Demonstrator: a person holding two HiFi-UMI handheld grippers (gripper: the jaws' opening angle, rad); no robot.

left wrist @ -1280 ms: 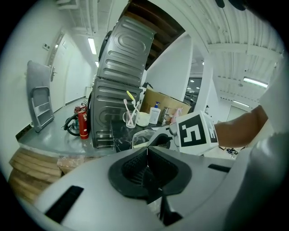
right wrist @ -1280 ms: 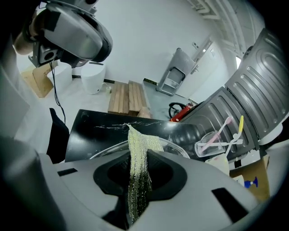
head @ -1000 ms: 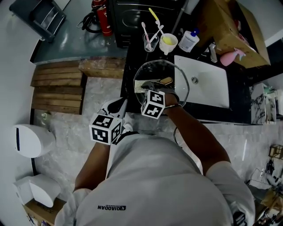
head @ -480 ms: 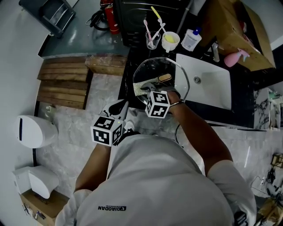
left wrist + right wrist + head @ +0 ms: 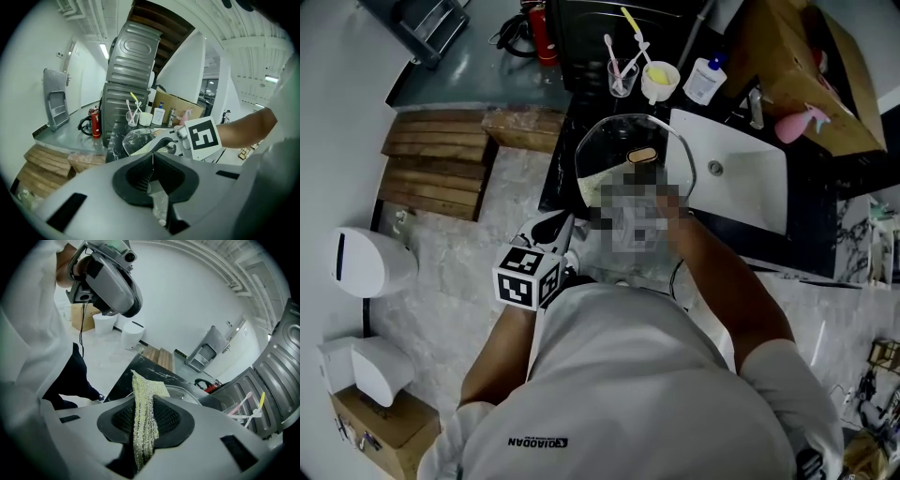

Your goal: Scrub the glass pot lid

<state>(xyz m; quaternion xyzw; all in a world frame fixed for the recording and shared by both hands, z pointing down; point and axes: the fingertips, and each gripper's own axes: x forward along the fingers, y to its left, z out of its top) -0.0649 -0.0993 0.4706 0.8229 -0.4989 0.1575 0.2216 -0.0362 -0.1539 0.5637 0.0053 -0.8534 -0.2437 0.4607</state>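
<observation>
The glass pot lid (image 5: 619,141) with its brown knob (image 5: 643,155) lies on the black counter (image 5: 559,169) left of the sink. In the head view a mosaic patch covers my right gripper over the lid's near half. In its own view the right gripper (image 5: 145,404) is shut on a yellow-green mesh scrubbing cloth (image 5: 143,394), with the lid (image 5: 183,392) just beyond. The cloth's pale edge (image 5: 592,187) shows on the lid's left side. My left gripper (image 5: 549,228) hangs off the counter's near edge, apart from the lid. Its jaws (image 5: 152,161) are shut, and it looks toward the lid (image 5: 138,139).
A white sink (image 5: 736,178) lies right of the lid. Behind stand a glass of toothbrushes (image 5: 622,75), a white mug (image 5: 659,82), a lotion bottle (image 5: 705,82) and a pink spray bottle (image 5: 795,124). On the floor at left are a wooden pallet (image 5: 431,164) and a white bin (image 5: 361,262).
The head view has shifted a little. My right gripper stays over the lid with the cloth, and the left gripper holds its place.
</observation>
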